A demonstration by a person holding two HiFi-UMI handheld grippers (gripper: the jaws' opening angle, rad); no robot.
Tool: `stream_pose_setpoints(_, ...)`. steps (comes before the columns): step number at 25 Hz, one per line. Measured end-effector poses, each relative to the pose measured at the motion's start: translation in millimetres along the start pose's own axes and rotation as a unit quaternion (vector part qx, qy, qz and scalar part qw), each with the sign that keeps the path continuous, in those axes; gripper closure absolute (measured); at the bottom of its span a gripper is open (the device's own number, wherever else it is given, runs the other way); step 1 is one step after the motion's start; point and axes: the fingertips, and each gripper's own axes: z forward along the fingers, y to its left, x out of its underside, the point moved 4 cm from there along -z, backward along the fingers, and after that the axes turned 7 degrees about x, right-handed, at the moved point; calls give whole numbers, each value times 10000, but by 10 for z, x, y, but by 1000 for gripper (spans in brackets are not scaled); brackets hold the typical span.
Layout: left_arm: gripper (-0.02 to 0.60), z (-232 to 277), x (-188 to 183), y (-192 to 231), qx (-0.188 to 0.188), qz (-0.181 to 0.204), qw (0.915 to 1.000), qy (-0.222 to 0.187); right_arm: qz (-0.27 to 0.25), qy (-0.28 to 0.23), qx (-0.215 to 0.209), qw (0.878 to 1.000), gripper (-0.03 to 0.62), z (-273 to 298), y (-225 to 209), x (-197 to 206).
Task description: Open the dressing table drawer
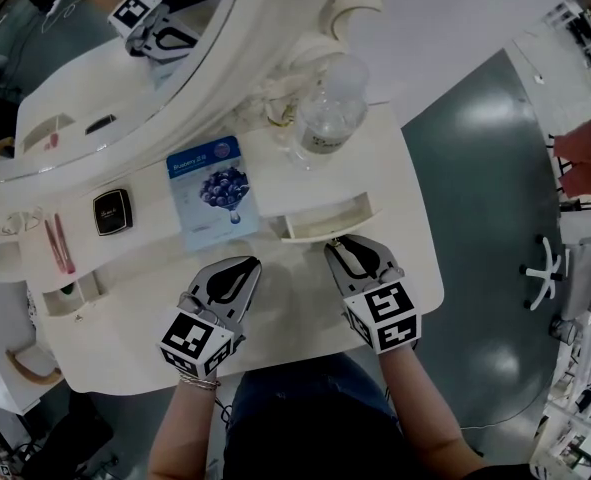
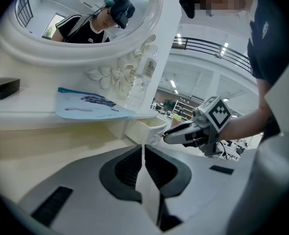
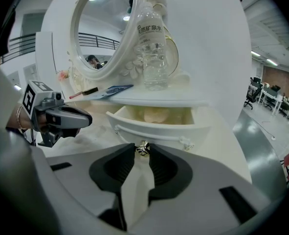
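Cream-white and glossy, the dressing table surface (image 1: 297,308) fills the middle of the head view. The drawer (image 1: 325,218) is just right of centre there. It stands pulled out from under the raised shelf (image 1: 151,184), so its pale inside shows.

The right gripper (image 1: 339,248) sits directly below the drawer in that frame. Its fingers are pinching the small metal knob (image 3: 143,149) on the drawer's curved front. In the right gripper view the knob is at centre frame, right at the fingertips, with a dark pad on either side of it. Something round and pale lies inside the drawer; I cannot tell what it is.

The left gripper (image 1: 243,265) is at the lower middle of the head view, to the left of the right one and apart from the drawer. In its own view the fingers are pressed together, with only a thin seam between them and nothing held. Whether it rests on the surface or hangs just above it I cannot tell.

On the shelf, above the drawer in the head view, stands a clear water bottle (image 1: 327,118), upright. Left of it a blue face-mask packet (image 1: 213,190) lies flat, and further left lies a small black case (image 1: 112,211). The oval mirror (image 1: 105,58) curves across the upper left and reflects one of the grippers. Grey floor shows to the right of the table.
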Motion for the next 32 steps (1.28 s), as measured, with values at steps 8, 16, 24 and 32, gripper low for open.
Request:
stream_pose_setpoints(8, 561, -15, 27, -56, 88, 19, 10000, 7, 0, 41, 63, 10000, 485, -42, 25, 59)
stream_pose_setpoints(16, 561, -62, 36, -93, 174, 95, 9998, -13, -29, -2, 291, 9996, 469, -45, 46, 78)
stream_pose_setpoints(24, 561, -216, 28, -133, 97, 155, 9998, -55, 26, -157, 357, 9992, 447, -151, 87, 6)
stream_pose_setpoints(32, 561, -344, 17, -269, -33, 215, 9997, -111, -41, -442, 150, 9989, 528, -327, 175, -68)
